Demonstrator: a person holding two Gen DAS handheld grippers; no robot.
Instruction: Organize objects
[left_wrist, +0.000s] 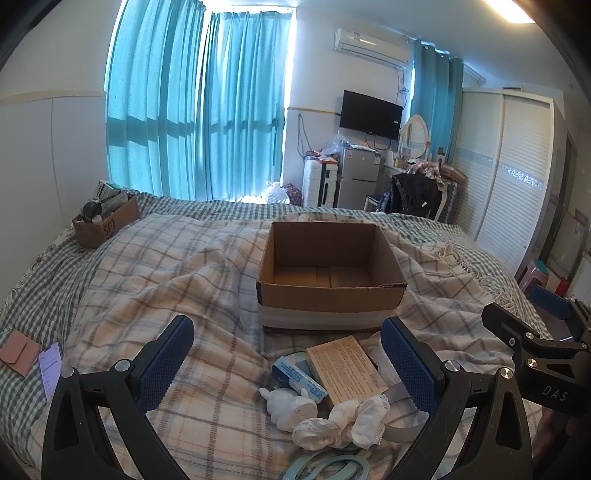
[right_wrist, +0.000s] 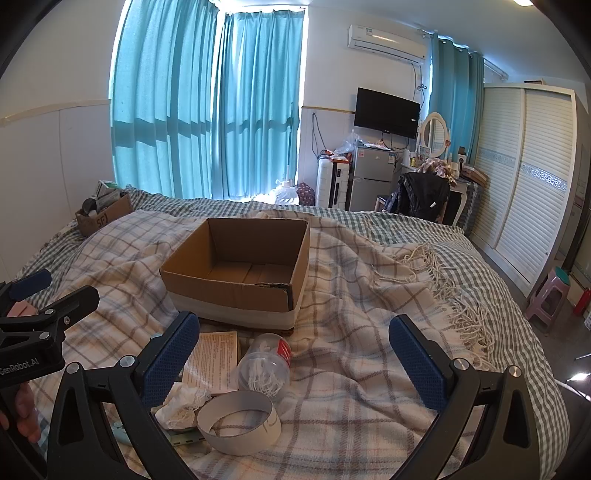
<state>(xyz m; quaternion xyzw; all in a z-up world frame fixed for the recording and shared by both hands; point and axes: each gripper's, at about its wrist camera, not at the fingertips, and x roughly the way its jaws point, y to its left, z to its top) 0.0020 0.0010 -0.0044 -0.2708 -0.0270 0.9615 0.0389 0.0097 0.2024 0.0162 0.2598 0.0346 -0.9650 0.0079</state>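
"DAS" on right gripper, "GenRobot.AI" on left gripper, "SF" small box

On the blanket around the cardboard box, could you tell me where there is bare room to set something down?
Free: the blanket right of the box, out to the fringe; also the stretch left of the box toward the small carton. The box itself is empty. Crowded: just in front of the box, where the booklet, jar, tape ring, figurine and tissues cluster.

Teal curtains, a wall television and a white wardrobe.
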